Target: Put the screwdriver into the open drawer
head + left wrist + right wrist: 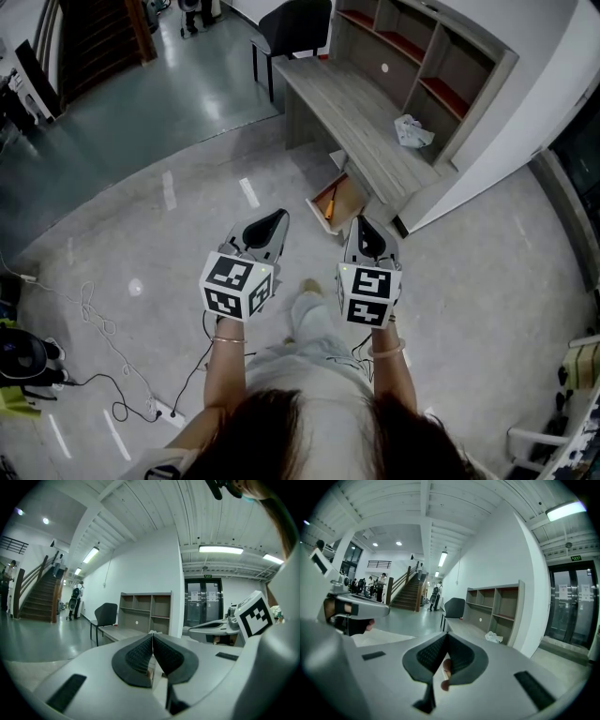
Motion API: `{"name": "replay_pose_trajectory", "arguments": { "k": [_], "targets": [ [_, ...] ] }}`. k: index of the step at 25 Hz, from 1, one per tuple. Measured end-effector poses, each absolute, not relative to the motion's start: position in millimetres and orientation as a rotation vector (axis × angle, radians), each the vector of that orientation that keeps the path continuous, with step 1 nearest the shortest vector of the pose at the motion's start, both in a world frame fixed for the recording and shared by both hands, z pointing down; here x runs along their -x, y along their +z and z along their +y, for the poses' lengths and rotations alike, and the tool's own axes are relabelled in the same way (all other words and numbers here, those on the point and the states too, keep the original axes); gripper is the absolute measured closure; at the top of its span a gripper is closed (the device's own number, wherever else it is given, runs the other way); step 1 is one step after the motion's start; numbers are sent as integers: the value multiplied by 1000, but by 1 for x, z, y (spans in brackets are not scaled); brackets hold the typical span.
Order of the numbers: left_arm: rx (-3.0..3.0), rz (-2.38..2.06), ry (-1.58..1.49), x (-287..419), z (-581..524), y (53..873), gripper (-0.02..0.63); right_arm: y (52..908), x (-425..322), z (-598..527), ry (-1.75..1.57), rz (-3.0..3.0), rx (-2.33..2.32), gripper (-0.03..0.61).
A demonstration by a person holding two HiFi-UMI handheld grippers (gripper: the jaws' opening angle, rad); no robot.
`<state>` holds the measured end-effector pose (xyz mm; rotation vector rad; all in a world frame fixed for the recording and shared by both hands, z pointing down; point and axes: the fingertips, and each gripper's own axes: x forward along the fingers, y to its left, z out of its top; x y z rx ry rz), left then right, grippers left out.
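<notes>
Currently screwdriver (329,202) lies in drawer (348,194), just ahead of right gripper (362,224). Its jaws are together, empty. Left gripper (278,217) likewise.

The drawer (350,198) is pulled out from under the near end of the tabletop (356,112), on its front side. It is a shallow box with a pale wooden inside and a light front edge, and it stands open above the floor. The screwdriver (329,202) lies flat inside it, toward the side farther from the tabletop's near corner. It is a slim tool, orange with a dark part, and it rests at a slant across the drawer bottom. Its finer details are too small to tell.
</notes>
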<state>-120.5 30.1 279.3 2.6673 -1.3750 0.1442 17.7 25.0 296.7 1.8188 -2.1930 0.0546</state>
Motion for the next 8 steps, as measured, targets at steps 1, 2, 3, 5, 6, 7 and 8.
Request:
{"name": "replay_pose_trajectory", "arguments": {
  "k": [1, 2, 3, 5, 6, 7, 8],
  "targets": [
    [-2664, -1377, 146, 121, 30, 280, 597, 297, -18, 25, 59, -2192, -1822, 552],
    [-2659, -1379, 148, 122, 31, 281, 597, 298, -18, 26, 64, -2192, -1826, 552],
    [-2653, -1383, 148, 123, 30, 282, 597, 298, -18, 26, 68, -2192, -1828, 552],
    [-2642, -1391, 140, 127, 29, 282, 597, 300, -17, 25, 77, -2196, -1832, 552],
    [-2638, -1395, 134, 128, 28, 281, 597, 300, -17, 24, 82, -2199, -1832, 552],
    [-2633, -1400, 127, 129, 26, 281, 597, 301, -17, 23, 88, -2202, -1833, 552],
    [-2629, -1405, 121, 131, 25, 281, 597, 301, -17, 22, 94, -2205, -1833, 552]
  ]
}}
